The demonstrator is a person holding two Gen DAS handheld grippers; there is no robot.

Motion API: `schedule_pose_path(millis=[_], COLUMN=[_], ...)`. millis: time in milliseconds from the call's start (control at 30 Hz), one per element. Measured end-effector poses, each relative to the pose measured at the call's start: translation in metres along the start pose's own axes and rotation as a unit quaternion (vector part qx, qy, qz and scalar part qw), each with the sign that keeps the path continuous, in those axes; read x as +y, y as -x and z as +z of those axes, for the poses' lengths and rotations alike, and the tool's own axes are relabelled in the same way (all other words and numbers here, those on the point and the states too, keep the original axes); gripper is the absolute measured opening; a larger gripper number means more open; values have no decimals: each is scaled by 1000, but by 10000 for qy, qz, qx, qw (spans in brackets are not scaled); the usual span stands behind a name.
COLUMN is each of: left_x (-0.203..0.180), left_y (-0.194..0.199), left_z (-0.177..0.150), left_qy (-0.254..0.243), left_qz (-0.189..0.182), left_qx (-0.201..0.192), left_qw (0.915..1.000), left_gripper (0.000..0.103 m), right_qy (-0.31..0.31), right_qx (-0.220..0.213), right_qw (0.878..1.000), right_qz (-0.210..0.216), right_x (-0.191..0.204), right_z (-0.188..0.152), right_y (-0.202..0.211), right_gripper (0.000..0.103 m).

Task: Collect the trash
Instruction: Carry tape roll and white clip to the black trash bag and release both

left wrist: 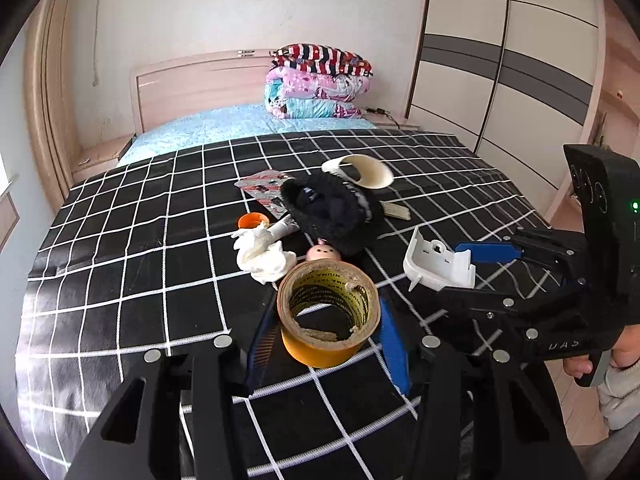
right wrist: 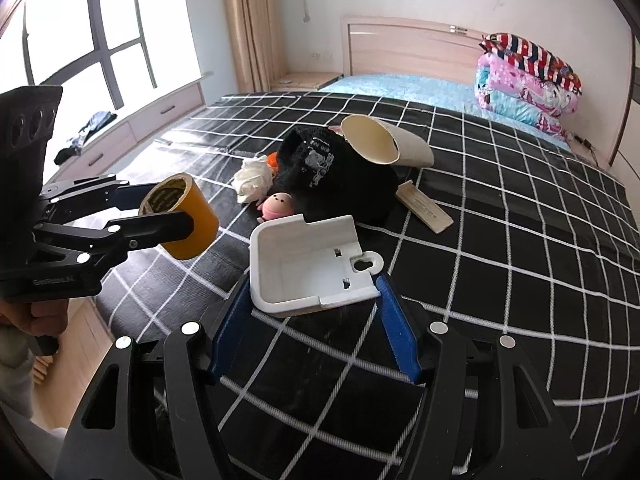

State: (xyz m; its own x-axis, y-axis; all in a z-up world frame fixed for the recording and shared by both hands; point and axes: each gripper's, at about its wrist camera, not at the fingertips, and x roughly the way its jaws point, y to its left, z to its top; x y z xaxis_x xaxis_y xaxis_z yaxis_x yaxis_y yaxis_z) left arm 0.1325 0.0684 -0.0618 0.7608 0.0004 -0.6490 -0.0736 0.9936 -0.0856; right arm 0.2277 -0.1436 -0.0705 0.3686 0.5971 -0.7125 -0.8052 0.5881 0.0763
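One tape roll (left wrist: 329, 312) between left fingers (left wrist: 394, 344), one white plastic cover (right wrist: 310, 264) between right fingers (right wrist: 396, 328).

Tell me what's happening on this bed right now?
A person is collecting trash from a bed covered by a black grid-patterned sheet. The left gripper holds a nearly used-up roll of yellow-brown packing tape, lifted clear of the sheet. The right gripper grips a white plastic housing piece. Still on the sheet: a crumpled white tissue, a black knit hat, a beige cardboard tube and a small pink toy figure.
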Motion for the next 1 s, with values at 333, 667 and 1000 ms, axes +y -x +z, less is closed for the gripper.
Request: schedule_pose_path(millis=[333,667,1000], left_x=[-30,-62,-80], left_y=[41,61,37], left_z=[-19,-64,-123], left_qy=[-207,-365,-270], left_qz=[-72,-384,-669], left_qx=[-189,45,821], left_qw=[9996,9986,9940], left_gripper=[47,47,47], right_qy=[77,293,376], right_qx=[-162,214,909], right_qw=[9998,9993,9946], right_qz=[61,114,341], right_x=[18,32,41], right_z=[-28,-80,-140], right_y=[42,59,48], right_gripper=[62,62,62])
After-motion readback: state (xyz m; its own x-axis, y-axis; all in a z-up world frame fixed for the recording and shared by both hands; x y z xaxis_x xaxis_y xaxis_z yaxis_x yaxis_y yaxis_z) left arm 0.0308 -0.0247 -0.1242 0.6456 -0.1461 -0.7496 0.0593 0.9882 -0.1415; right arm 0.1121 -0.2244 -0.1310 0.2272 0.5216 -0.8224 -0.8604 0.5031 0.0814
